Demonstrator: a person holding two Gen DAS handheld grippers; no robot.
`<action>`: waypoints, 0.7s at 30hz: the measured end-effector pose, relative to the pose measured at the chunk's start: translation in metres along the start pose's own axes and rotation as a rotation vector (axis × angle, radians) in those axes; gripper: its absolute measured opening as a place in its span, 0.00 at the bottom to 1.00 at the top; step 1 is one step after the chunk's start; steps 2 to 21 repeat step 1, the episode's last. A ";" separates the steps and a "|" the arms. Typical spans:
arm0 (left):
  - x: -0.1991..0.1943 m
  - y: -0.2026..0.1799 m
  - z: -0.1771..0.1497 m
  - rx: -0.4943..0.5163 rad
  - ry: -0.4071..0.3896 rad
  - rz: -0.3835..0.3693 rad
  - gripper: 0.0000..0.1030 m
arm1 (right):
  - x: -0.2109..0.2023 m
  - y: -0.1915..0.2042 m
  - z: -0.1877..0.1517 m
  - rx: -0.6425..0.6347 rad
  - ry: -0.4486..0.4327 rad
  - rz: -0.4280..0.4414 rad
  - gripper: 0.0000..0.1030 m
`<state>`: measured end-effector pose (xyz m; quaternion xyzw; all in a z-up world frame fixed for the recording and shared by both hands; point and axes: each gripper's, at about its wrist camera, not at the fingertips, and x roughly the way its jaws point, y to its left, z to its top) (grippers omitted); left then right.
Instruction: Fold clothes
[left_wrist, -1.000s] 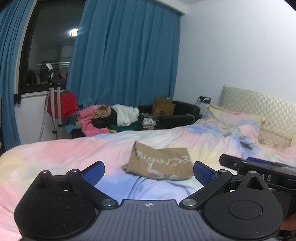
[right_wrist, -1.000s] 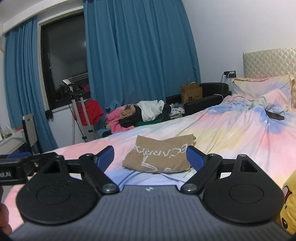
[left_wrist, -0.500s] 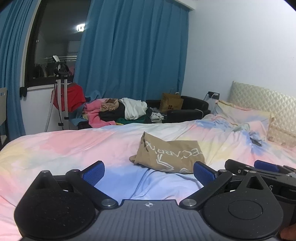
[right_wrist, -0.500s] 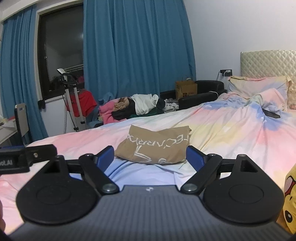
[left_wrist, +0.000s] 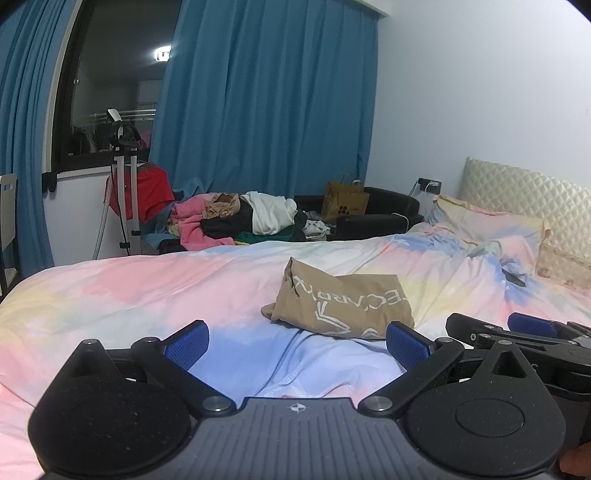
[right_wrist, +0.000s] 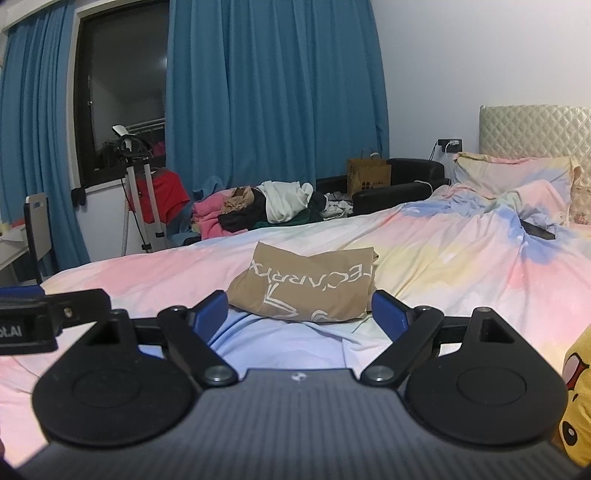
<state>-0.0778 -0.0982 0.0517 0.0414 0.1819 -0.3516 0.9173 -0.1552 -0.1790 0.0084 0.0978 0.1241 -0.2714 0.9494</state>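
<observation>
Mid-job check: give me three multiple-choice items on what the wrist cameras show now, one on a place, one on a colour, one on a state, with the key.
1. Where does the folded tan printed garment lie?
A. on the pastel bedspread
B. on the black sofa
C. in the brown paper bag

2. What colour are the curtains?
A. red
B. blue
C. white

3. How does the right gripper stand?
A. shut on the garment
B. shut on nothing
C. open, holding nothing

Key: 1 A, the garment rests flat on the bedspread, ahead of both grippers. 2 B, blue drapes hang beside the dark window. 3 C, its blue pads stand wide apart with only bedding seen between them; the left gripper looks the same.
</observation>
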 end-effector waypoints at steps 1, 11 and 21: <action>0.000 0.000 0.000 -0.001 0.000 -0.001 1.00 | 0.000 -0.001 0.000 0.002 0.000 -0.001 0.84; 0.000 0.000 0.000 -0.001 0.000 -0.001 1.00 | 0.000 -0.001 0.000 0.002 0.000 -0.001 0.84; 0.000 0.000 0.000 -0.001 0.000 -0.001 1.00 | 0.000 -0.001 0.000 0.002 0.000 -0.001 0.84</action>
